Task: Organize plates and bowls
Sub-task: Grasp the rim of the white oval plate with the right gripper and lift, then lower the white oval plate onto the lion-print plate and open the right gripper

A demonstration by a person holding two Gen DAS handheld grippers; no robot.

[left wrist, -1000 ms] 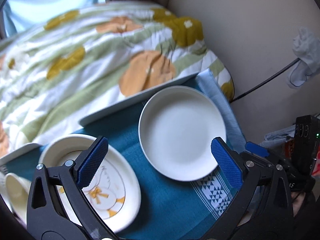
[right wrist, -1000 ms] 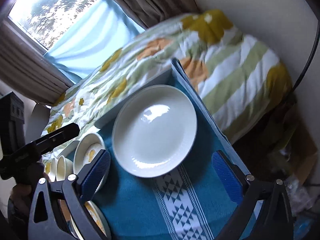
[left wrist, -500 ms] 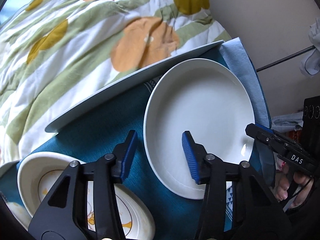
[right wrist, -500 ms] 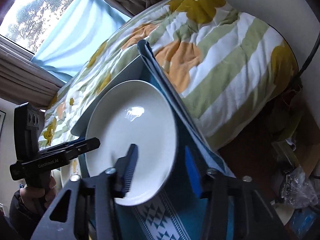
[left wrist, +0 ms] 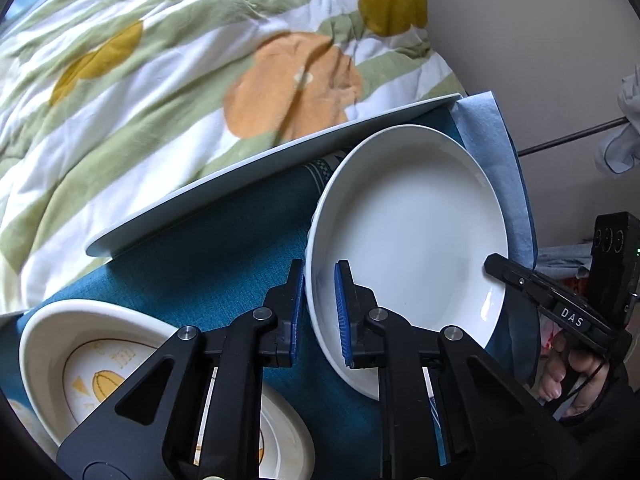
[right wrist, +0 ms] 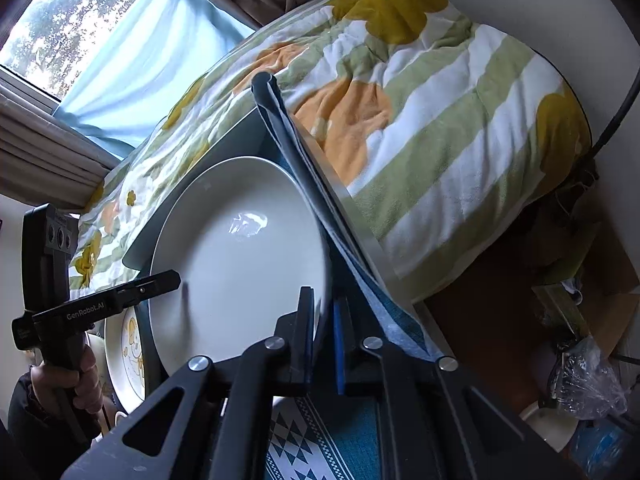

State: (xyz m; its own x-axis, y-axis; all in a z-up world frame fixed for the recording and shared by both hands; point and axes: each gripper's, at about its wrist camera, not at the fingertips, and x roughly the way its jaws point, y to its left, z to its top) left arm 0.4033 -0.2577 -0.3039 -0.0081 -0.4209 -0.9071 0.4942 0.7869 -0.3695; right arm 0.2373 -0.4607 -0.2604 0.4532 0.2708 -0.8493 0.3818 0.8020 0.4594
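Observation:
A plain white plate (left wrist: 412, 236) lies over the teal cloth (left wrist: 208, 264). My left gripper (left wrist: 320, 314) is closing on the plate's near left rim, which sits between its blue pads (left wrist: 298, 312) and touches them. My right gripper (right wrist: 323, 334) is shut on the opposite rim of the same plate (right wrist: 240, 256). Each gripper shows in the other's view: the right one (left wrist: 556, 308) held by a hand at the plate's right edge, the left one (right wrist: 104, 304) at its left edge. An oval dish with a yellow drawing (left wrist: 72, 356) sits to the left.
The cloth covers a pale board (left wrist: 248, 174) resting on a flowered quilt (left wrist: 168, 80). The oval dish (right wrist: 130, 344) lies close beside the plate. A wall (left wrist: 540, 40) with a dark cable is at the right, and bags and boxes (right wrist: 580, 360) clutter the floor there.
Both grippers came down from above the plate to its opposite rims. Their jaws went from wide open to closed on those rims.

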